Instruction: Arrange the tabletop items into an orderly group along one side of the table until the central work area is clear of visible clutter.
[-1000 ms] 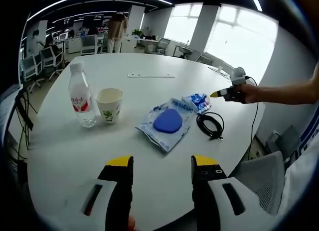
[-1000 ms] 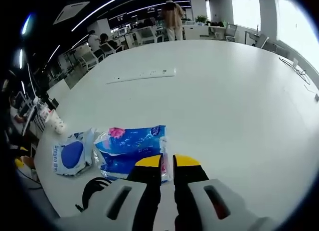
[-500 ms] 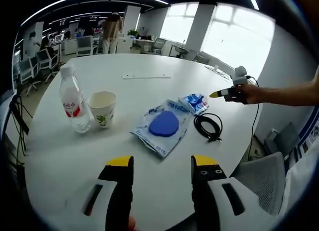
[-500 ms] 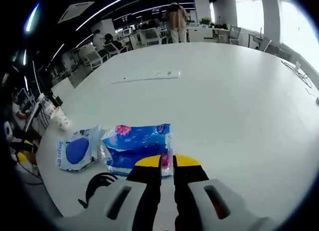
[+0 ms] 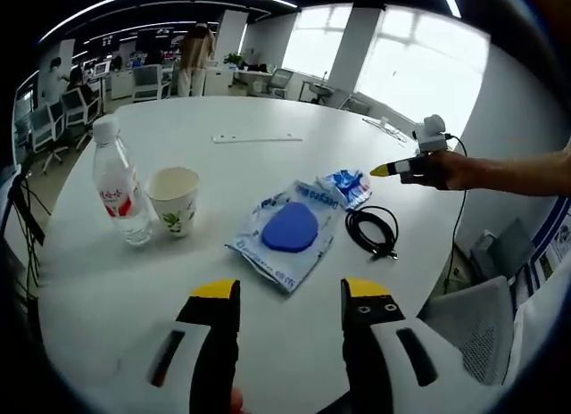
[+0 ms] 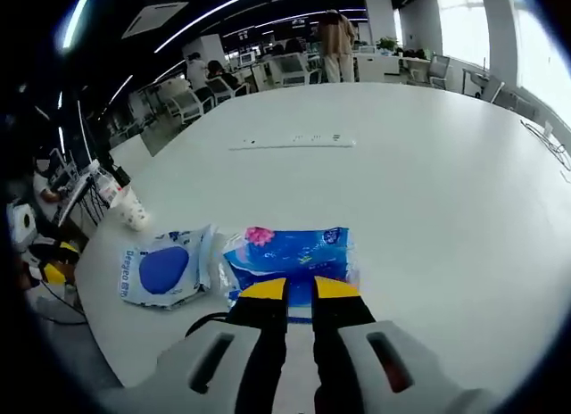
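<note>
My left gripper (image 5: 290, 293) stands open over the near table edge, nothing between its fingers. Ahead of it lie a clear bag with a blue pad (image 5: 285, 231), a blue tissue packet (image 5: 343, 186) and a coiled black cable (image 5: 370, 228). To the left, a water bottle (image 5: 116, 195) and a paper cup (image 5: 174, 200) stand upright. My right gripper (image 5: 401, 168), held by a hand, hovers beyond the packet. In the right gripper view its jaws (image 6: 299, 289) are shut just short of the tissue packet (image 6: 290, 258), with the bag (image 6: 165, 269) and cable (image 6: 205, 325) to the left.
A white power strip (image 5: 257, 138) lies farther back on the round white table (image 5: 268, 164); it also shows as the power strip (image 6: 294, 142) in the right gripper view. Office chairs and desks stand beyond the table. A grey chair (image 5: 473, 316) sits at the near right edge.
Both cameras have drifted a little, so the items sit slightly differently in each view. The items themselves lie where they were. The left jaws stay open and the right jaws stay shut.
</note>
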Demonstrator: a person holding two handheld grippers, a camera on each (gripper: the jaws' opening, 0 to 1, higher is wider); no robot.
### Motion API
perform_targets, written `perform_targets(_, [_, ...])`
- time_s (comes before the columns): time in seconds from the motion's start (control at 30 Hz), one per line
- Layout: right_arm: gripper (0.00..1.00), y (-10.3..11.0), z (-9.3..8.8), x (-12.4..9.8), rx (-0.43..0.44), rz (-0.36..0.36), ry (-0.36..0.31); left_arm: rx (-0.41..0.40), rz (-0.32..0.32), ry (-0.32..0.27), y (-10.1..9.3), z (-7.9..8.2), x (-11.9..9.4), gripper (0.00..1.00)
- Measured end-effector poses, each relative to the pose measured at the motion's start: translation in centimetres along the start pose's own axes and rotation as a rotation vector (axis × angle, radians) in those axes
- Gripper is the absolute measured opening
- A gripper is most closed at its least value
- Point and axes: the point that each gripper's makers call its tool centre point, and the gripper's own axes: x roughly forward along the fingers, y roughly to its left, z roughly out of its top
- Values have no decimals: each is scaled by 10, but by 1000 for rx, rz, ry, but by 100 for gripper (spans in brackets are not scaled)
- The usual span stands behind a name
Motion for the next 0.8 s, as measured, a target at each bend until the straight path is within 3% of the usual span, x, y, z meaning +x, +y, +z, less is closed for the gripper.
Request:
perform_targets(0.47, [13,53,-7,11,-86,123,29,-16,-24,23,-2,-8,21,45])
perform_targets(0.8, [17,61,3,21,-147,174,35,-50,-27,23,2,-9,35,44])
